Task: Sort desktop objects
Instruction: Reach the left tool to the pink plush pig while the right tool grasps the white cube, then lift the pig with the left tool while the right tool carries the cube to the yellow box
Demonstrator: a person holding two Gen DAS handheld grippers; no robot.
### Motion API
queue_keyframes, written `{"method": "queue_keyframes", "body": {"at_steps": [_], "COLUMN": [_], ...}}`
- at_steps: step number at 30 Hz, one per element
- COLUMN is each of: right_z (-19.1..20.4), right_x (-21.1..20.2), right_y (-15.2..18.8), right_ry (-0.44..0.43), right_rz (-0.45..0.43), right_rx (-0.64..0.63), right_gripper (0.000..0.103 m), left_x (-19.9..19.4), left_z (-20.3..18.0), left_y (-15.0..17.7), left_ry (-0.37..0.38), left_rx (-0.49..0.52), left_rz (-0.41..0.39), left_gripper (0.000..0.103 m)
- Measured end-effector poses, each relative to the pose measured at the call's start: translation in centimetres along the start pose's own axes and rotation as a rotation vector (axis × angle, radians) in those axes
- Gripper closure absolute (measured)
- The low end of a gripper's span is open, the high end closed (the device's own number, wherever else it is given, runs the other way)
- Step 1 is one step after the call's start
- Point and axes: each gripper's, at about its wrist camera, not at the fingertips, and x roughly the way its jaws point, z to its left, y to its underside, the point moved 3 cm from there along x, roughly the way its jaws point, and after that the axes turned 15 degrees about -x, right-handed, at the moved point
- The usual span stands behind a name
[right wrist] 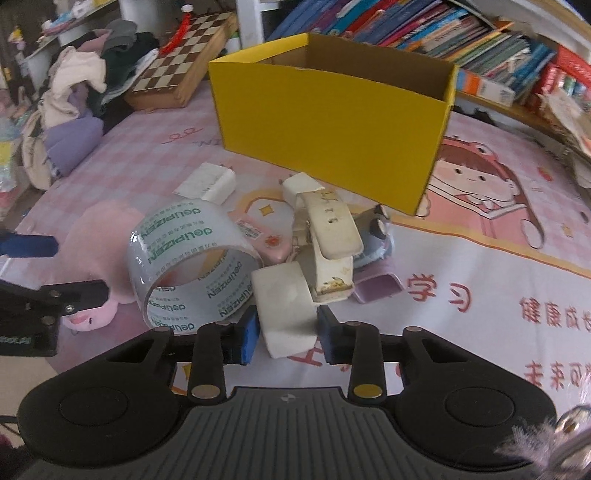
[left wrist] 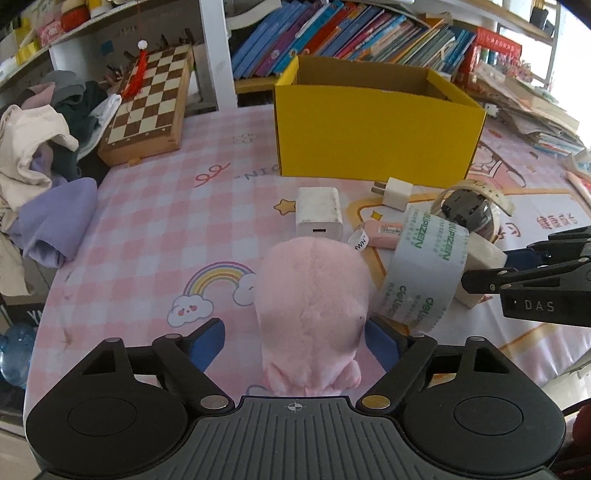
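A pink plush toy [left wrist: 314,306] lies on the pink checked tablecloth between the fingers of my left gripper [left wrist: 295,341], which stands open around it with a gap at the left pad. My right gripper [right wrist: 286,332] is shut on a white block [right wrist: 284,306], both blue pads against its sides. Beside the block stand a clear tape roll [right wrist: 184,258], a cream stapler [right wrist: 332,236] and a pink eraser [right wrist: 258,236]. A white charger [left wrist: 319,214] and a small white plug [left wrist: 395,192] lie before the open yellow box [left wrist: 376,136]. The right gripper [left wrist: 498,262] shows at the right edge.
A wooden chessboard [left wrist: 147,107] leans at the back left beside a pile of clothes [left wrist: 44,166]. Shelves of books [left wrist: 332,33] run behind the box, and stacked papers [left wrist: 535,110] sit at the right. A small purple holder [right wrist: 376,288] lies by the stapler.
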Motion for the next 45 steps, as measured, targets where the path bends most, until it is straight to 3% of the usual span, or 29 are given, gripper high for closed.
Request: {"method": "queue_keyframes", "body": {"at_steps": [4, 13, 27, 37, 45], "right_z": [-0.5, -1.1, -0.1, 0.4, 1.6], "right_x": [0.3, 0.9, -0.8, -4.3, -6.5], "right_y": [0.0, -0.7, -1.2, -1.1, -1.6], "right_ry": [-0.055, -0.104, 0.039, 0.116, 0.174], "right_rz": [-0.004, -0.013, -0.004, -0.05, -0.083], "right_rx": [-0.033, -0.067, 0.053, 0.153, 0.179], "right_gripper": [0.073, 0.077, 0.079, 0.079, 0.079], "left_x": [0.7, 1.2, 0.8, -1.7, -3.1], "left_z": [-0.3, -0.7, 1.6, 2.8, 2.5], "left_y": [-0.2, 0.2, -1.4, -3.2, -4.0], "left_ry": [-0.033, -0.03, 0.114, 0.193, 0.305], "left_rx": [-0.024, -0.044, 0.007, 0.044, 0.094], "left_rz": [0.017, 0.044, -0.001, -0.089, -0.118], "left_gripper": [0.021, 0.044, 0.059, 0.059, 0.058]}}
